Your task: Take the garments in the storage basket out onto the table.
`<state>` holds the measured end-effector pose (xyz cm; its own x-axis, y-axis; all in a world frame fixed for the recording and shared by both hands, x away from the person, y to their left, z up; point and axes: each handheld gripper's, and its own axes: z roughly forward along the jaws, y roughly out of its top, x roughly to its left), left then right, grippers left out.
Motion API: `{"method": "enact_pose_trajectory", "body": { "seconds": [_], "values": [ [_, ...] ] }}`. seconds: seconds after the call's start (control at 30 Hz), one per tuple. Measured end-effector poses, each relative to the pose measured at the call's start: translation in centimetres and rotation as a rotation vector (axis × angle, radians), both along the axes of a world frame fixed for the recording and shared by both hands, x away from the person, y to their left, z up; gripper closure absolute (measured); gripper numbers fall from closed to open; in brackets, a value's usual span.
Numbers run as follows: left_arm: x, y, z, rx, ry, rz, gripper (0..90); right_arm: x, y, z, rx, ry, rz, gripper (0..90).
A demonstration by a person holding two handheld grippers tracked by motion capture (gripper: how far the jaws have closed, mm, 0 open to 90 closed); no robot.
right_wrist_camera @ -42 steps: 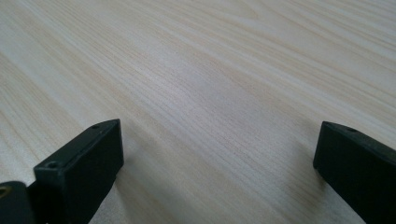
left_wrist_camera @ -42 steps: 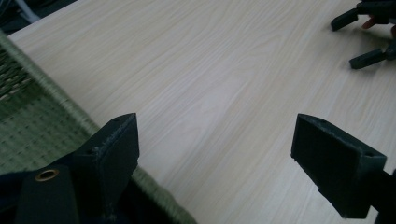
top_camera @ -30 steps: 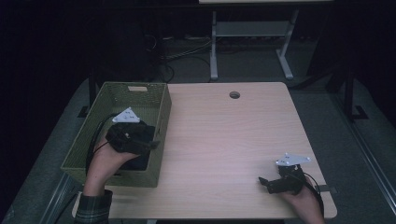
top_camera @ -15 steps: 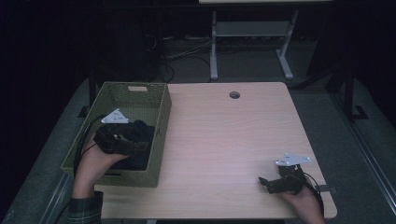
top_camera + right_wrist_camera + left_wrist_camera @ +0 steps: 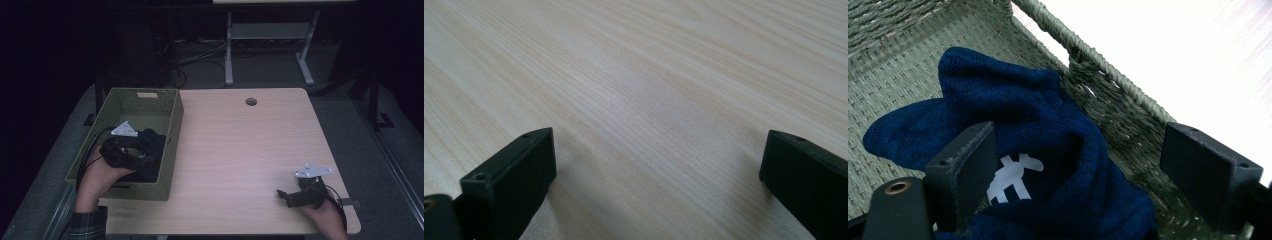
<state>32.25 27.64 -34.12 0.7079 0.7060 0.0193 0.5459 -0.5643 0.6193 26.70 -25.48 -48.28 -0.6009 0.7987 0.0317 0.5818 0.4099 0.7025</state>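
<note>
A dark blue knitted cloth (image 5: 1048,120) with a white figure on it lies bunched in the near end of a green woven basket (image 5: 172,130). My left gripper (image 5: 142,150) is down inside the basket over the cloth (image 5: 152,170). In the left gripper view, the left gripper (image 5: 1085,175) stands open, one jaw against the cloth and the other beside the basket wall (image 5: 1108,80). My right gripper (image 5: 286,196) rests low on the wooden table (image 5: 240,150) at the near right. It (image 5: 654,185) is open over bare wood.
The basket stands along the table's left edge. A round cable hole (image 5: 251,102) sits near the table's far edge. Beyond the table are a metal stand (image 5: 229,60) and cables on a dark floor.
My left gripper has shifted a little to the left and nearer inside the basket, staying over the cloth. The right gripper has not moved.
</note>
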Motion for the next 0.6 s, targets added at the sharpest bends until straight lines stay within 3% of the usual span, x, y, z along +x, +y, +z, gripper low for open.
{"method": "enact_pose_trajectory", "body": {
  "seconds": [0.13, 0.27, 0.5, 0.6],
  "values": [
    [0.4, -0.1, -0.5, 0.007, -0.004, -0.011, 13.7, 0.0, 0.0, 0.0, -0.001, 0.0, 0.0, 1.3],
    [0.7, -0.1, -1.2, 0.01, 0.02, -0.008, 13.7, 0.0, 0.0, 0.0, 0.0, 0.0, 0.0, 1.3],
    [1.5, -0.5, -2.6, 0.058, 0.061, -0.013, 14.0, 0.0, 0.0, 0.0, 0.0, 0.0, 0.0, 1.3],
    [1.6, -0.6, -2.6, 0.068, 0.06, -0.01, 15.6, 0.0, 0.0, 0.0, 0.0, 0.0, 0.0, 1.3]
  ]
}}
